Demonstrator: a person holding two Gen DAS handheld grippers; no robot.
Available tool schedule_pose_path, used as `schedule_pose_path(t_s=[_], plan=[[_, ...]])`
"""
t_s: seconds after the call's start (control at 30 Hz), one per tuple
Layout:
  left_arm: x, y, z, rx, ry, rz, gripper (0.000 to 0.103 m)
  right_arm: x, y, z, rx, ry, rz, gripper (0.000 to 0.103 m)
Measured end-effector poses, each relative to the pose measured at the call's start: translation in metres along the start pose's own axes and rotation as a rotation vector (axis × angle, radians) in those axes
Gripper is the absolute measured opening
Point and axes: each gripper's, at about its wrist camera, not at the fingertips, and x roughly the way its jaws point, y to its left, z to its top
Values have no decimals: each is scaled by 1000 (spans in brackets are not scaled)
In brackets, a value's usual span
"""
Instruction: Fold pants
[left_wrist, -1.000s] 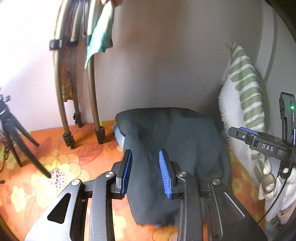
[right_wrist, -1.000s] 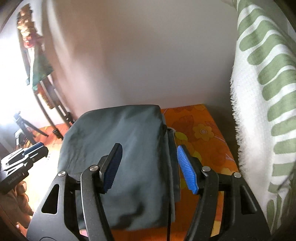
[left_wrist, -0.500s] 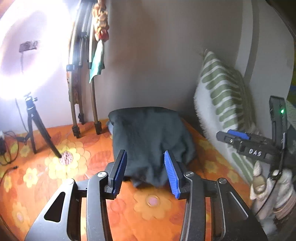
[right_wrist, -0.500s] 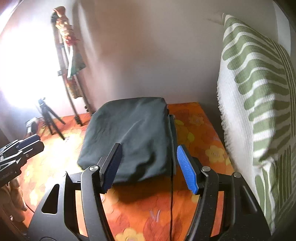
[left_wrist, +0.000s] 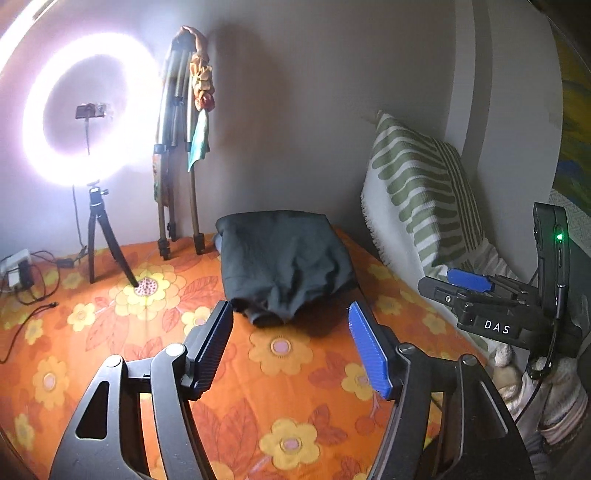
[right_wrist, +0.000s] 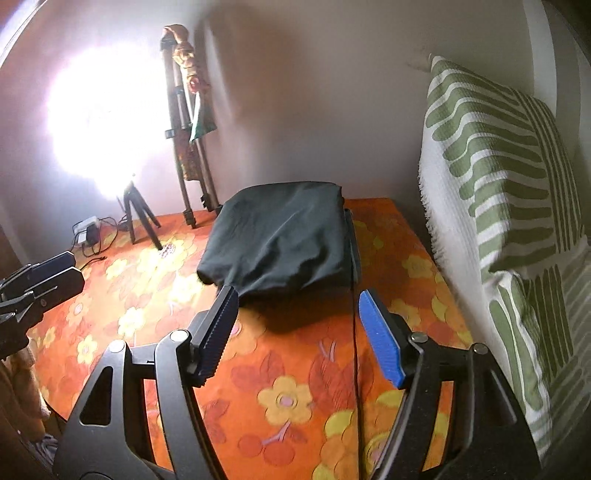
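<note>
1. At the bottom of the left wrist view, the left gripper (left_wrist: 291, 347) stands with its jaws spread wide and nothing between them; its ribbed pads, one dark and one blue, hover over the orange flowered bedspread (left_wrist: 280, 410).
2. At the bottom of the right wrist view, the right gripper (right_wrist: 297, 332) is likewise released and empty, with matte black arms; a thin black cord (right_wrist: 354, 332) runs down between its pads.
3. In the centre of both views the pants (left_wrist: 284, 258) lie folded into a soft, dark, rumpled rectangle on the bedspread, free of both grippers.
4. On the right a woven white pillow with green stripes (right_wrist: 495, 177) leans upright.
5. In the upper left a bright ring light (left_wrist: 85, 122) on a small tripod and a folded stand (left_wrist: 177, 147) stand against the wall.
6. Compared with a second ago, both grippers sit farther back from the pants, which then filled the space just beyond the pads, and the left jaws are wider apart.
</note>
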Motion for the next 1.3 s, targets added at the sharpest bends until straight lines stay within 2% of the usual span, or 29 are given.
schedule_pose_path(t_s=[0.1,0.3,0.43,0.6,0.67,0.8,1.3], plan=[[-9,-2,-10,11,-13,13,67,-13,9,-11,-20,-18,-16,79],[-15,8,-25,-10,-14,27,69,-26,21,-25,-39,-45,-40,86],[-17,14,-35,-23,-7,36,69,-27,26,-32,-40,-59,-66,88],[-19,14,-43,10,-2,61,69,-25,34,-43,-58,-69,-79,97],[-21,13,-46,22,-2,66,69,-22,38,-47,-72,-66,-85,98],[-25,10,-49,39,-5,78,78,-20,44,-53,-92,-67,-89,99],[-27,7,-60,44,27,107,80,-23,41,-59,-60,-80,-90,103]])
